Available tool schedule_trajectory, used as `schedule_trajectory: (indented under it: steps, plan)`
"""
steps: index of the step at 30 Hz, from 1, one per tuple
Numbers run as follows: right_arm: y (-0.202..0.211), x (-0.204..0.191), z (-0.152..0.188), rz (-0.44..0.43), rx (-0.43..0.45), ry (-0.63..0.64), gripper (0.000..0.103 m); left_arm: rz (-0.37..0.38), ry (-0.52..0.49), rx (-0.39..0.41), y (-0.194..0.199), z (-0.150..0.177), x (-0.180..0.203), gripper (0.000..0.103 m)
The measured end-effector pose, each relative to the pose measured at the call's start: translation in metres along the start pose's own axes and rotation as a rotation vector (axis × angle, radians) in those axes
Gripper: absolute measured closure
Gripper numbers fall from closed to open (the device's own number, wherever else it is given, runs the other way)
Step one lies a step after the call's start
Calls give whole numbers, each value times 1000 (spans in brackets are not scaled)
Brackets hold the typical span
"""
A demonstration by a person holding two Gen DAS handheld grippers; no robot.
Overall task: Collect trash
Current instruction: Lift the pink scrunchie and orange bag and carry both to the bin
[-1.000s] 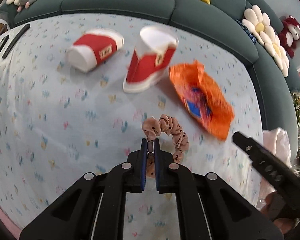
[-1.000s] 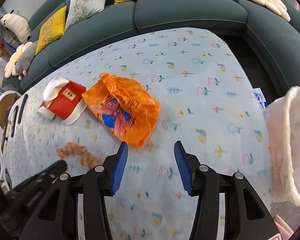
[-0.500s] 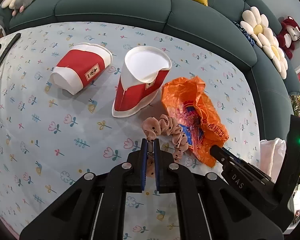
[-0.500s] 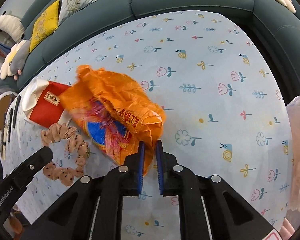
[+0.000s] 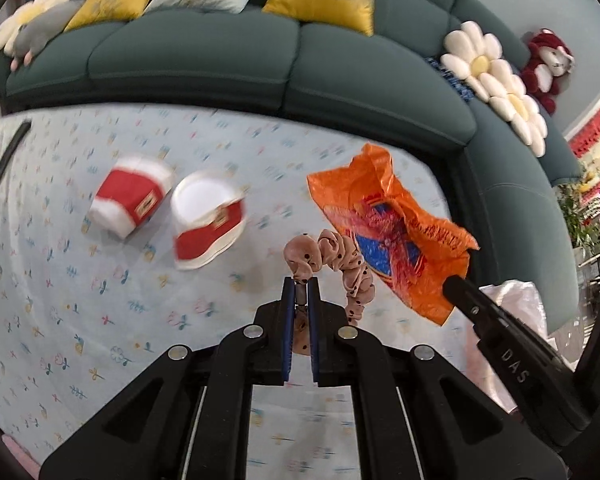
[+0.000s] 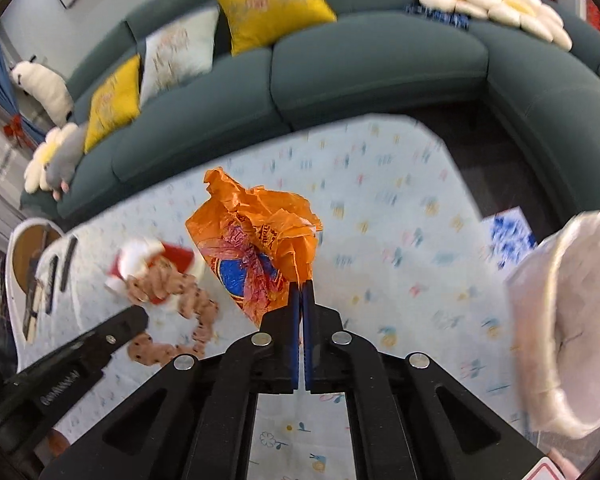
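Both grippers hold trash above a flower-print surface [image 5: 100,320] in front of a green sofa [image 5: 204,56]. The left gripper [image 5: 300,286], its blue-padded jaws nearly together, pinches one end of a pink dotted scrunchie [image 5: 340,258], which curls away to the right and hangs clear of the cloth. The right gripper [image 6: 300,286], jaws pressed close, grips the lower edge of a crumpled orange bag [image 6: 256,240], which stands up above the fingertips. Two red-and-white cups [image 5: 130,200] lie on their sides on the surface, left of the scrunchie, blurred by motion. At the right edge of the right wrist view is a bin lined with a pale bag [image 6: 568,320], its mouth open.
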State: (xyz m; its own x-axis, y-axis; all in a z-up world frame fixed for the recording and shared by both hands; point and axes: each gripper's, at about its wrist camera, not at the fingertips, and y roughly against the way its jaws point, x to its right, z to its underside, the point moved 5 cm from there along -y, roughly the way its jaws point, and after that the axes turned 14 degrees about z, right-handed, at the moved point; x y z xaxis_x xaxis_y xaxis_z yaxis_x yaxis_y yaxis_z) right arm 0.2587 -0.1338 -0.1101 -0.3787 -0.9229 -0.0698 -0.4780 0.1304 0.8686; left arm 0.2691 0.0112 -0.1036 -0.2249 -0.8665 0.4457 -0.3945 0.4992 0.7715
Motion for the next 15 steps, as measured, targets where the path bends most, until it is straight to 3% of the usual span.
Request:
schedule_trajectory:
  steps: [8, 15]
  plan:
    - [91, 54, -44, -10, 155, -48, 101, 65, -113, 87, 40, -21, 92, 97]
    - [151, 113, -55, 0, 258, -97, 101, 128, -225, 132, 64, -16, 174, 97]
